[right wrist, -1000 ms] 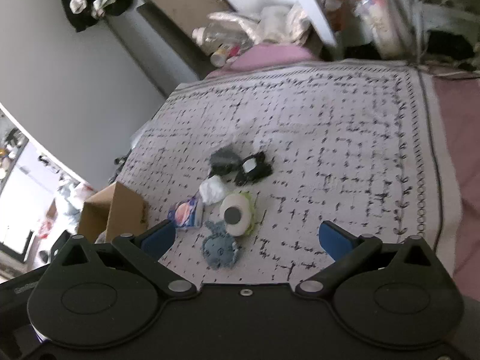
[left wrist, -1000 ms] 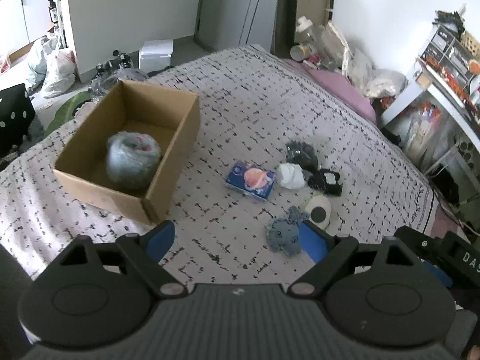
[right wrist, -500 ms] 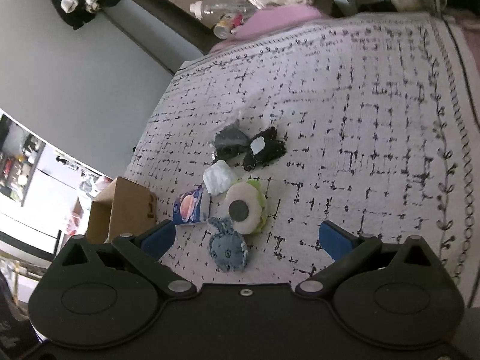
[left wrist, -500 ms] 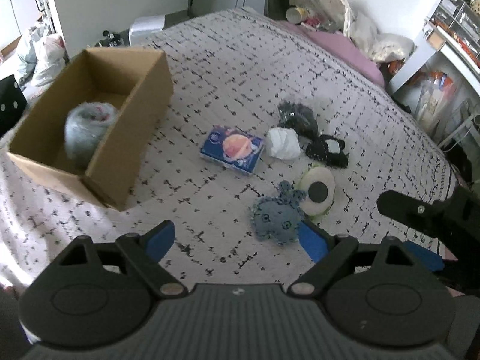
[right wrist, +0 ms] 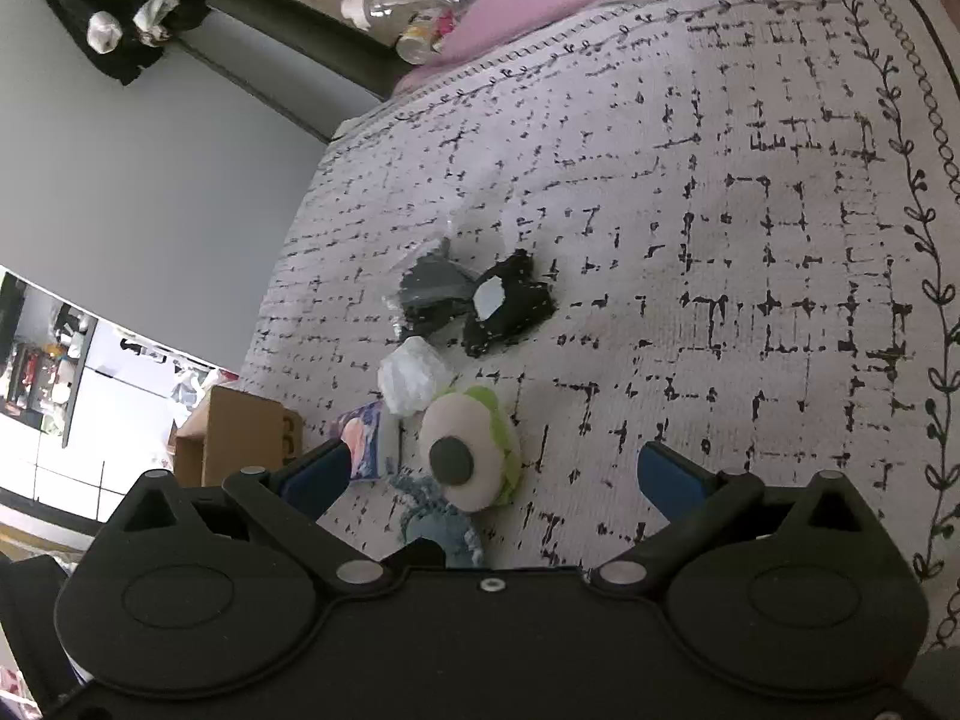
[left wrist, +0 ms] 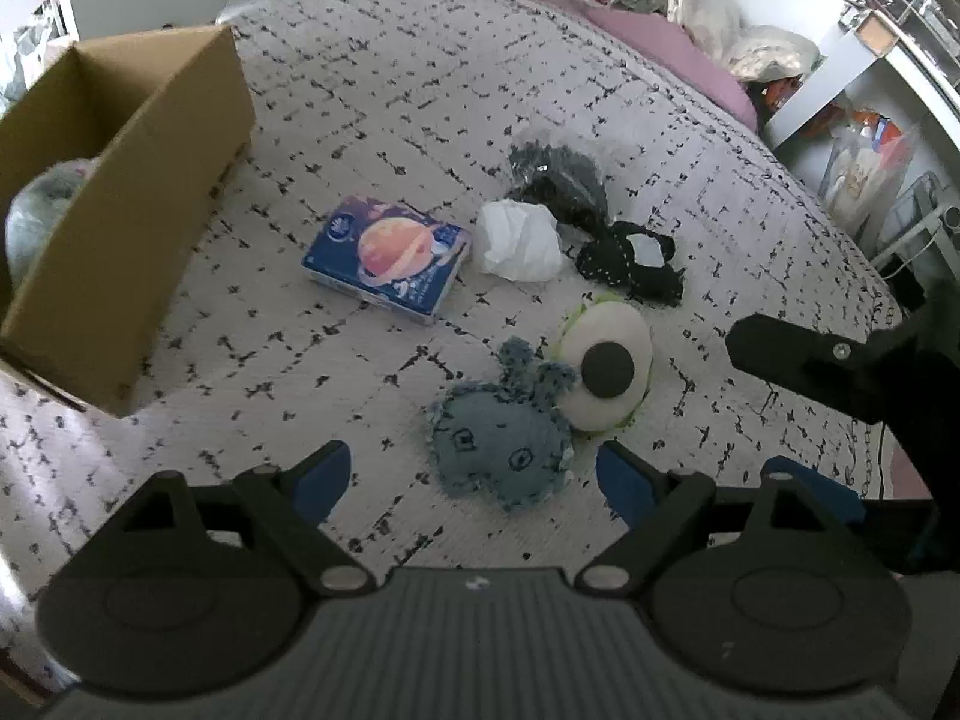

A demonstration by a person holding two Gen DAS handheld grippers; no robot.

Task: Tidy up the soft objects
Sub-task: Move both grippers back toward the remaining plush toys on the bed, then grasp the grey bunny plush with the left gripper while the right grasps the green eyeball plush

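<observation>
Blue plush [left wrist: 501, 441] ears point twd box [left wrist: 129, 210].

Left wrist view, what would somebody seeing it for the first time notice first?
Probably the small cluster of soft things in the middle of the patterned bedspread: a blue plush toy touching a white and green eyeball plush, with a blue tissue pack beyond them. Next, the open cardboard box at the left edge. The left gripper is open just short of the blue plush.

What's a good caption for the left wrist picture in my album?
Open left gripper hovers over a blue plush beside an eyeball plush on the bed.
</observation>
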